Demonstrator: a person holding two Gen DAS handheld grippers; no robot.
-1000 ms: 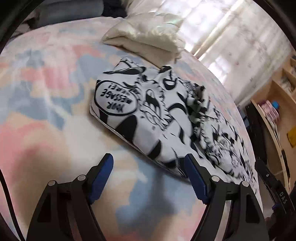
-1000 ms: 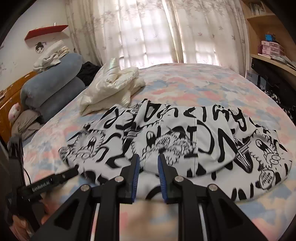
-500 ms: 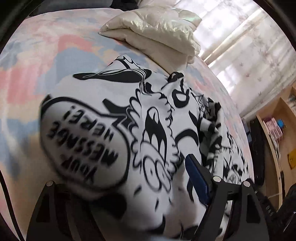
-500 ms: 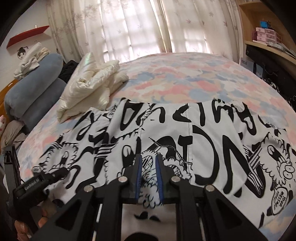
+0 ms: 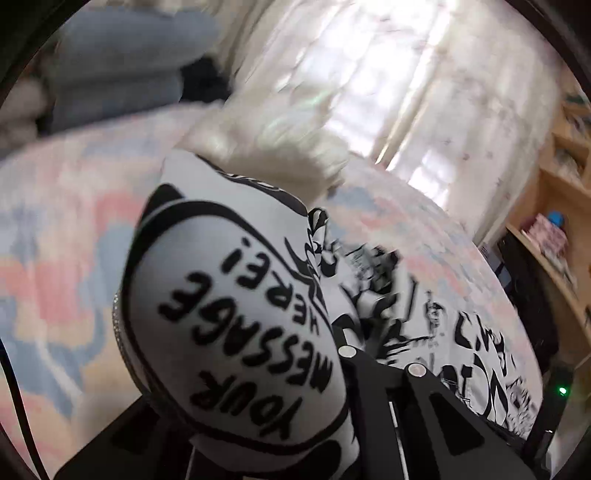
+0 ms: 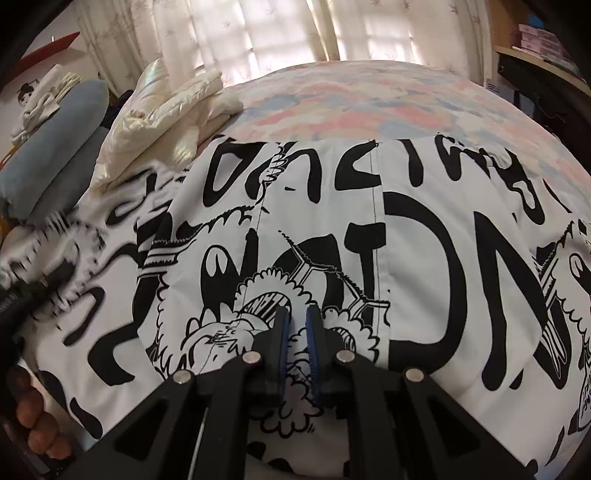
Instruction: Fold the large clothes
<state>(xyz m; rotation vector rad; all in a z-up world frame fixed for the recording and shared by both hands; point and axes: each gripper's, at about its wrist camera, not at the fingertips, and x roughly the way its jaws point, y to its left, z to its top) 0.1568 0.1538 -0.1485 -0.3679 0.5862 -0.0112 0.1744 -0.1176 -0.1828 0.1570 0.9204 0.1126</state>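
Black-and-white printed cloth, a large garment (image 6: 332,221) covered in cartoon figures and heavy lettering, lies spread over a bed with a pastel pink, blue and cream cover (image 6: 351,96). It fills most of the near bed surface in the right wrist view, its far edge running straight across the cover.

Right gripper (image 6: 296,325): pointing down onto the middle of the garment, blue-padded fingers (image 6: 282,332) nearly together, a narrow slit between them. A small ridge of the printed fabric sits in that slit and the jaws have just been closing on it; grip on the cloth.

Left gripper (image 5: 317,369): fingertips hidden under fabric. One end of the garment, the panel with a speech bubble reading "YOUR MESSAGE HERE!" (image 5: 236,332), is bunched up and draped over the jaws, raised off the bed right in front of the lens. Jaws have just snapped closed with this cloth between them; only the black frame of one finger shows. The rest of the garment trails away to the right across the cover. This view is motion-blurred.

At the left edge of the right wrist view, the left gripper's black body appears, blurred, with a person's fingers (image 6: 37,424) below.

Beyond the garment: a folded cream, shiny item (image 6: 166,110) touching its far-left corner, grey-blue pillows (image 6: 55,140) further left, pale curtains (image 6: 295,29) over a bright window.
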